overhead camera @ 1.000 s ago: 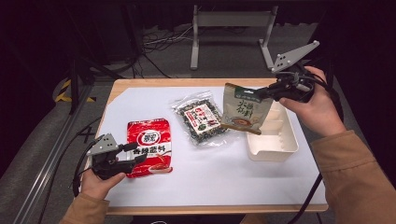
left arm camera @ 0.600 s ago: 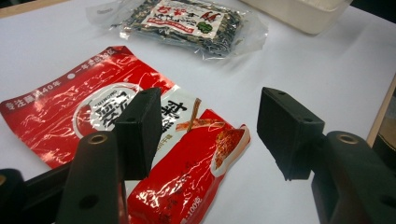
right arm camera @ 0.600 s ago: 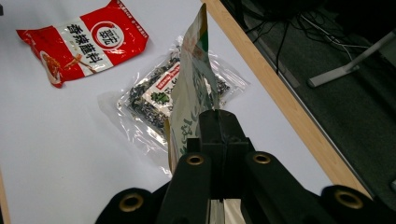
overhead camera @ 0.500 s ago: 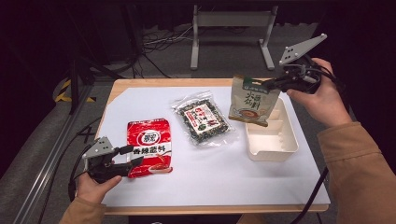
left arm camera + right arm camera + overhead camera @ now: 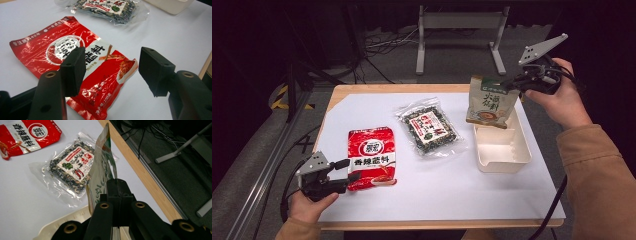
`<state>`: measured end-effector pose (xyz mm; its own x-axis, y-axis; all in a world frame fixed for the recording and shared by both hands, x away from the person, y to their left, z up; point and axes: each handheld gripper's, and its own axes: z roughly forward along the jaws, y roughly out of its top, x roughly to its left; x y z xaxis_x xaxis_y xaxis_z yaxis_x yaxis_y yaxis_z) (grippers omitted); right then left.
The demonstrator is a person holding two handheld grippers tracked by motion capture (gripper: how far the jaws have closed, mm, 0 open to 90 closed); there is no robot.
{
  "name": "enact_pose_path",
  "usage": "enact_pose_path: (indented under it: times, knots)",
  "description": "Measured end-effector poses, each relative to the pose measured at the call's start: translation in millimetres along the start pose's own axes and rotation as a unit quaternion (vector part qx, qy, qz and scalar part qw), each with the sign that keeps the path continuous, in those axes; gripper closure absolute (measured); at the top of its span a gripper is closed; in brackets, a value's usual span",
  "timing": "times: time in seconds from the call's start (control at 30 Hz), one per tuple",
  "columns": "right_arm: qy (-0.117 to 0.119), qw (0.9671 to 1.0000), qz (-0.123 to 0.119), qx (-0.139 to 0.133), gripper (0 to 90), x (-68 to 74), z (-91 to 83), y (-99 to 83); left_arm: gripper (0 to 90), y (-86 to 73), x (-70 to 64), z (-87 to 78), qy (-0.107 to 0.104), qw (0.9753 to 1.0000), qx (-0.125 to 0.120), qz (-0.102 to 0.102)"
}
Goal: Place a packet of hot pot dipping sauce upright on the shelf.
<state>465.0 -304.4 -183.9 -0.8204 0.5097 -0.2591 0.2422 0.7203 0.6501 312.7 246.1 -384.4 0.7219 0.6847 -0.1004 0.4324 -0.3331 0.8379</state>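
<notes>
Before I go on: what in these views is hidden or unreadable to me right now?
- Green pouch: in the right gripper view it stands edge-on, so its face is unreadable; the right claw covers the pinched edge.
- White tray: the hanging pouch hides its far end in the high view; the right gripper view cuts it off at the bottom.
- Red packet: the left claw, open, hides part of its label in the left gripper view.

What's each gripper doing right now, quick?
Left gripper: open, over the red packet.
Right gripper: closed on the green pouch, above the tray.
</notes>
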Motion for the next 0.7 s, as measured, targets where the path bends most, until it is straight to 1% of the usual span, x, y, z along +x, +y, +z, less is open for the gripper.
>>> enact_pose_path:
  times: [0.07, 0.13, 0.27, 0.33, 0.5, 0.67, 0.7]
  knots:
    - [-0.004, 1.0, 0.001, 0.0, 90.0, -4.2, 1.7, -3.4, 38.3, -1.5, -1.5, 0.3, 0.002, 1.0, 0.001, -0.001]
    - [-0.009, 0.9999, 0.006, 0.0, 90.0, -8.3, 2.8, -6.8, 37.9, -2.0, -2.3, -0.2, 0.005, 1.0, 0.0, 0.006]
    - [-0.022, 0.9997, 0.007, 0.004, 90.0, -14.7, 4.3, -10.4, 37.3, -2.8, -3.6, -1.1, 0.006, 1.0, -0.002, 0.003]
    - [-0.025, 0.9997, 0.007, 0.004, 90.0, -17.8, 5.4, -11.8, 37.1, -3.2, -2.9, -1.2, 0.007, 1.0, 0.0, 0.005]
    - [-0.038, 0.9992, 0.006, 0.012, 90.0, -22.2, 9.3, -14.3, 37.0, -3.8, -3.4, -0.3, 0.006, 1.0, 0.002, 0.003]
    - [-0.048, 0.9986, 0.012, 0.019, 90.0, -27.5, 12.1, -18.0, 36.9, -4.6, -4.1, -0.4, 0.007, 1.0, 0.003, 0.005]
    - [-0.052, 0.9984, 0.011, 0.022, 90.0, -28.7, 12.5, -18.7, 37.0, -5.6, -4.3, -0.7, 0.006, 1.0, 0.004, 0.002]
